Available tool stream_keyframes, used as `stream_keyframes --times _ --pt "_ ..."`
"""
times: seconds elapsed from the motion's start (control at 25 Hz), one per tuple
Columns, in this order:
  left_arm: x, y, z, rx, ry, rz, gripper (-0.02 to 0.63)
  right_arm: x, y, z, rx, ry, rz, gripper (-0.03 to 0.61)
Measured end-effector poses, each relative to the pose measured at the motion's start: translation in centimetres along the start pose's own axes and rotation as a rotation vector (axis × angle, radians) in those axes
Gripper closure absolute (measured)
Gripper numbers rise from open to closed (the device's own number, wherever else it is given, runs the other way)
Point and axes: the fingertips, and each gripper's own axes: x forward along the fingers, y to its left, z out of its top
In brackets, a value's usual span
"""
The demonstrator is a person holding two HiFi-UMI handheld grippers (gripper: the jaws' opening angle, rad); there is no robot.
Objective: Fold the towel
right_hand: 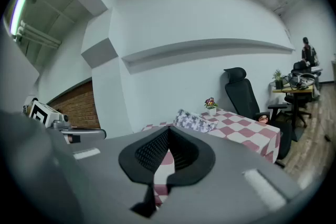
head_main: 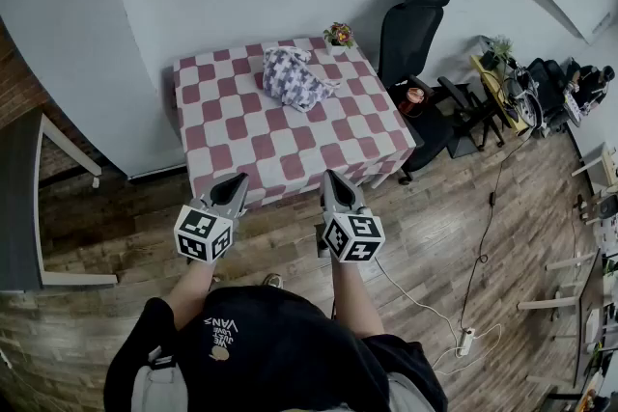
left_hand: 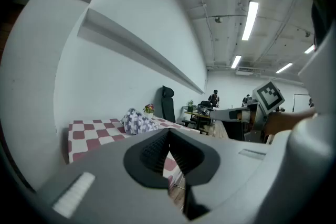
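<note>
A crumpled grey-and-white patterned towel (head_main: pixel 293 78) lies in a heap at the far side of a table (head_main: pixel 290 142) covered with a red-and-white checked cloth. The towel (left_hand: pixel 138 123) shows small in the left gripper view, and the towel (right_hand: pixel 195 121) shows likewise in the right gripper view. My left gripper (head_main: pixel 237 184) is shut and empty, held in front of the table's near edge. Beside it, my right gripper (head_main: pixel 332 178) is also shut with nothing between its jaws. Both are well short of the towel.
A small flower pot (head_main: pixel 339 35) stands at the table's far right corner. A black office chair (head_main: pixel 410 14) is right of the table against the white wall. A dark table (head_main: pixel 21 198) stands at left, desks and cables at right on the wood floor.
</note>
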Motion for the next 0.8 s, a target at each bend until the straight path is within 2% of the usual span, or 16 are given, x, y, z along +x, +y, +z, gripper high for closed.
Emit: stream_keyframes --times 0.24,0.32,0.36,0.44,0.48,0.8 --pt "1.0 -0.8 -0.4 -0.003 0.0 0.007 0.607 0.7 -1.9 0.1 0.026 0.006 0.031 0.575" --pt "1.2 -0.6 -0.5 -0.009 0.002 0.02 0.606 1.0 -2.3 0.1 0.03 0.014 0.031 0.555" --pt "1.4 -0.4 -0.5 -0.012 0.005 0.029 0.59 1.3 -2.5 0.0 0.034 0.019 0.032 0.541" --pt "1.8 0.3 -0.5 -0.016 0.015 0.043 0.499 2.0 -2.9 0.0 0.041 0.028 0.029 0.514" --pt "2.1 0.7 -0.5 -0.017 0.02 0.045 0.48 2.4 -3.2 0.0 0.044 0.031 0.024 0.509" --pt "6.6 6.1 0.5 -0.027 0.04 0.016 0.449 8.3 -5.3 1.2 0.028 0.059 -0.028 0.475"
